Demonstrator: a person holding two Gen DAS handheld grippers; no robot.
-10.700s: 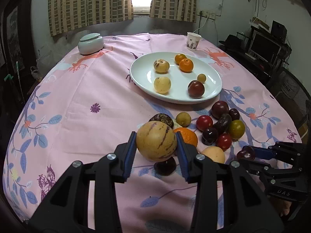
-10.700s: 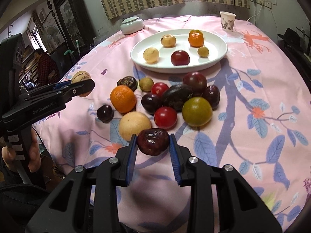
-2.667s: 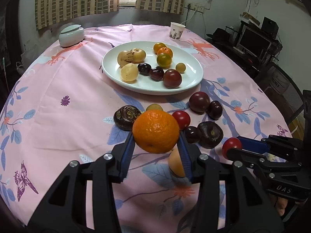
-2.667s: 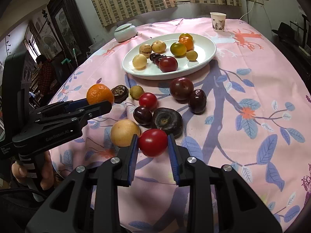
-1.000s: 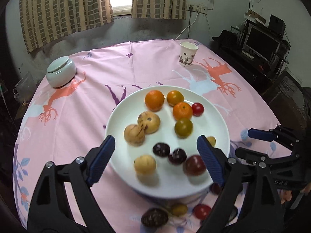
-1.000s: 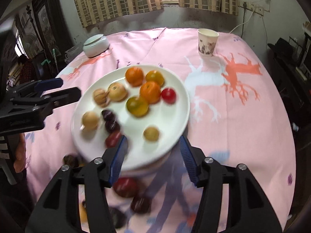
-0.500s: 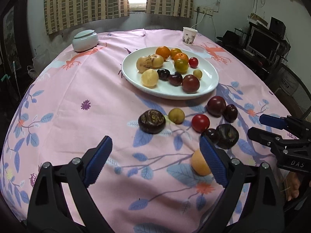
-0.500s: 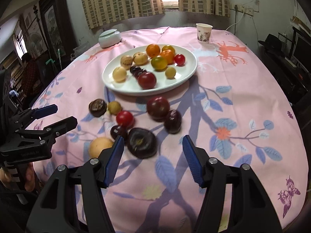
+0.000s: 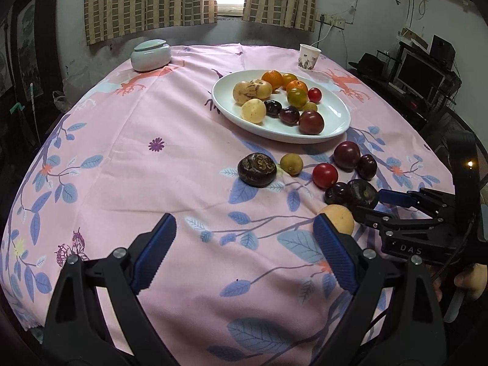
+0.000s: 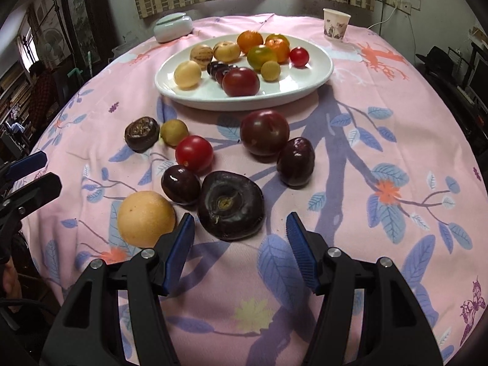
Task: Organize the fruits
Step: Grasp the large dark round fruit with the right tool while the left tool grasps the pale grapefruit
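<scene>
The white plate [image 9: 332, 106] [image 10: 305, 73] holds several fruits. More lie on the pink cloth in front of it: a flat dark fruit [image 10: 231, 209] [image 9: 361, 193], a pale orange one [image 10: 146, 218] [image 9: 337, 218], a red tomato [image 10: 194, 154], dark plums and a wrinkled brown fruit [image 9: 257, 169]. My right gripper [image 10: 240, 218] [image 9: 369, 203] is open; the flat dark fruit sits at its fingertips, untouched. My left gripper [image 9: 244, 222] [image 10: 45, 170] stands wide open over bare cloth near the table's front, with the pale orange fruit beside its right finger.
A lidded ceramic jar [image 9: 151, 55] and a paper cup [image 9: 309, 58] stand at the table's far side. The round table drops away on all sides. A hand [image 9: 469, 280] holds the right gripper. A monitor [image 9: 421, 76] is off to the right.
Both grippers have drawn back from above the plate to the near side of the table and sunk lower. The orange and the red tomato carried earlier now lie on the plate.
</scene>
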